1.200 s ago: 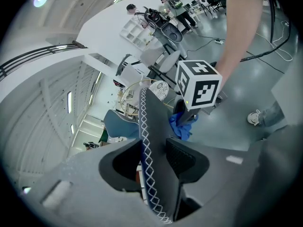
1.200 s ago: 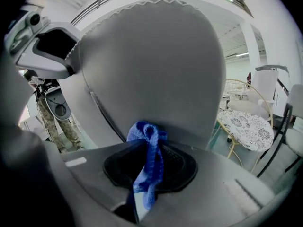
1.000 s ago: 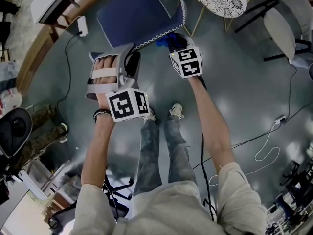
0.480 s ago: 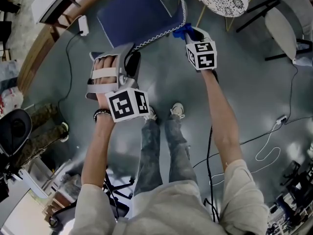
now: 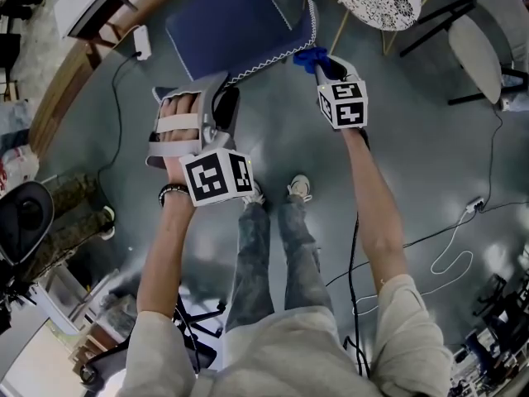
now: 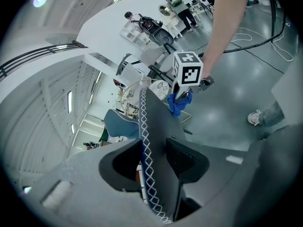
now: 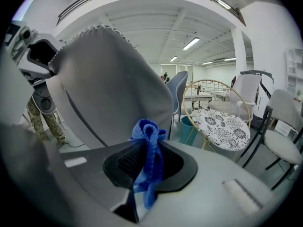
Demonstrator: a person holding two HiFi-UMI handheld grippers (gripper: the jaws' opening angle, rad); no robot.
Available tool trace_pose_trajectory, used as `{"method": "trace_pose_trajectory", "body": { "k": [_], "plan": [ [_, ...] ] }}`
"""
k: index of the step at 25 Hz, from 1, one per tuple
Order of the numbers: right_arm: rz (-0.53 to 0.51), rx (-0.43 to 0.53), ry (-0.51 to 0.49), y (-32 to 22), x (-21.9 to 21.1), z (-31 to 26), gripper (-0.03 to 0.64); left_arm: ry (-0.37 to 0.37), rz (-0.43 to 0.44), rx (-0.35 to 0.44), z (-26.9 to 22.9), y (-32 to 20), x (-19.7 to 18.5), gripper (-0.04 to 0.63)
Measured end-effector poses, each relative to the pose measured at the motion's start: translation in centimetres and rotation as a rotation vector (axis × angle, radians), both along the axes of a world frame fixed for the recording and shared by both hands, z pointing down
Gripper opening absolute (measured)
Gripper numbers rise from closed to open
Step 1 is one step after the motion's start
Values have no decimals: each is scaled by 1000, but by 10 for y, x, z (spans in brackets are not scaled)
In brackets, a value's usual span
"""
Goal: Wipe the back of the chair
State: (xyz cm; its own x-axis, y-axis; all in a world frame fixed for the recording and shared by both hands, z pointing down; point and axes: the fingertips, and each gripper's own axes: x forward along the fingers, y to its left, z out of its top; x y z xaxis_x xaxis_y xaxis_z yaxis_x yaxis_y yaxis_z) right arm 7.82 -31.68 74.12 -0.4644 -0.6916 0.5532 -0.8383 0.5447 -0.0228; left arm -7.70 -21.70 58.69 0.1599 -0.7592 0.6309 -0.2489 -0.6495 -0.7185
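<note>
— Grey polished floor [image 5: 430,139] fills our head view, glossy with glare, and a thin white cable [image 5: 450,259] loops across it. What are we holding?

— Our left gripper [image 5: 219,98] sits on the near edge of the chair back [image 5: 231,31], a navy padded panel edged with white zigzag stitching [image 5: 264,63]. Our right gripper [image 5: 326,66] is at the panel's far corner, with a crumpled blue cloth [image 5: 310,56] at its tip.

— And in the left gripper view?

— We see both dark ribbed pads [image 6: 184,157] closed on the chair back's stitched rim [image 6: 143,126], one pad on each face. Farther along that rim the cloth [image 6: 179,103] hangs beneath our right gripper [image 6: 182,94].

— Then the right gripper view?

— Our jaws pinch the cloth [image 7: 147,155], a nubby folded strip, with only a narrow gap between them. Behind it the chair back [image 7: 109,89] rises as a smooth, rounded grey shell with a scalloped seam along the top. We cannot tell whether the cloth touches it. To the right stands a round table [image 7: 222,126] with a floral-patterned top on a gold wire frame.
</note>
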Motion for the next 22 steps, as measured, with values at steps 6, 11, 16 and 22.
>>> {"method": "trace_pose_trajectory", "body": {
  "k": [6, 11, 16, 22],
  "plan": [
    [-4, 11, -45, 35, -9, -8, 55, 9, -4, -9, 1, 0, -1, 164],
    [-29, 17, -65, 58, -17, -15, 55, 55, -6, 6, -6, 0, 3, 164],
    [3, 55, -102, 73, -10, -43, 55, 342, -63, 83, -41, 4, 5, 164],
    [83, 103, -124, 90, 19, -76, 55, 672, -178, 100, -66, 6, -11, 96]
  ]
}}
